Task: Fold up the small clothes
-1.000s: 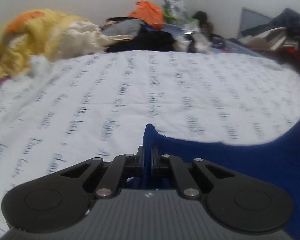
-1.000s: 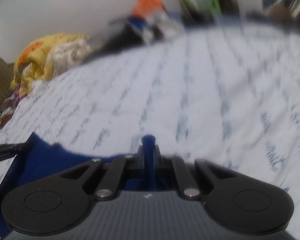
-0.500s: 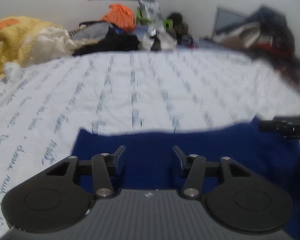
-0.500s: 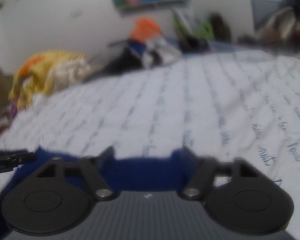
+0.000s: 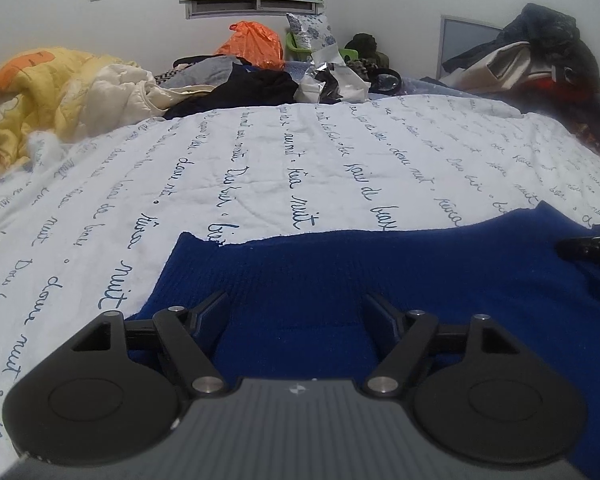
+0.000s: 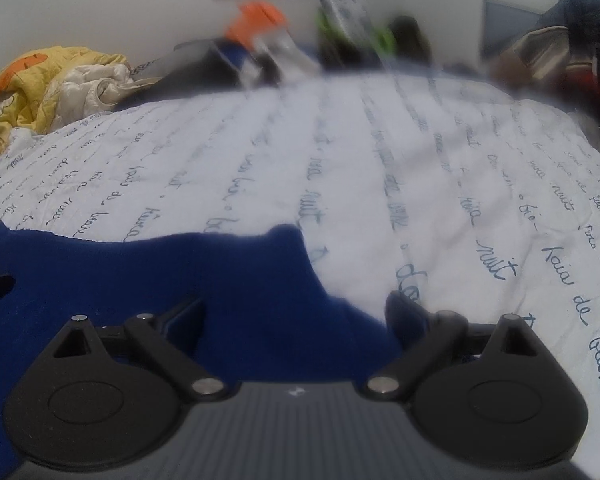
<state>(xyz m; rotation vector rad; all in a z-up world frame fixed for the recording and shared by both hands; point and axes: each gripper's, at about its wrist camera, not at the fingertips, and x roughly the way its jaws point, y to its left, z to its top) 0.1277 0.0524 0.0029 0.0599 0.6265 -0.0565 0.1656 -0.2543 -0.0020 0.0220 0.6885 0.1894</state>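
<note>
A dark blue knit garment lies flat on the white quilt printed with blue script. Just above its near left part, my left gripper has its jaws opening; cloth lies below the gap and the pads press on nothing. In the right wrist view the same blue garment fills the lower left, its right corner ending near the middle. Over that corner my right gripper is opening wide and grips nothing. The right gripper's tip shows at the left wrist view's right edge.
At the far left a yellow and orange duvet is heaped up. An orange bag, dark clothes and wrappers crowd the far edge of the bed. More clothes are piled at the far right. White quilt stretches beyond the garment.
Both grippers were shut on raised corners of the blue garment; both have let go and opened. The garment now lies flat on the quilt, and both grippers have sunk slightly.
</note>
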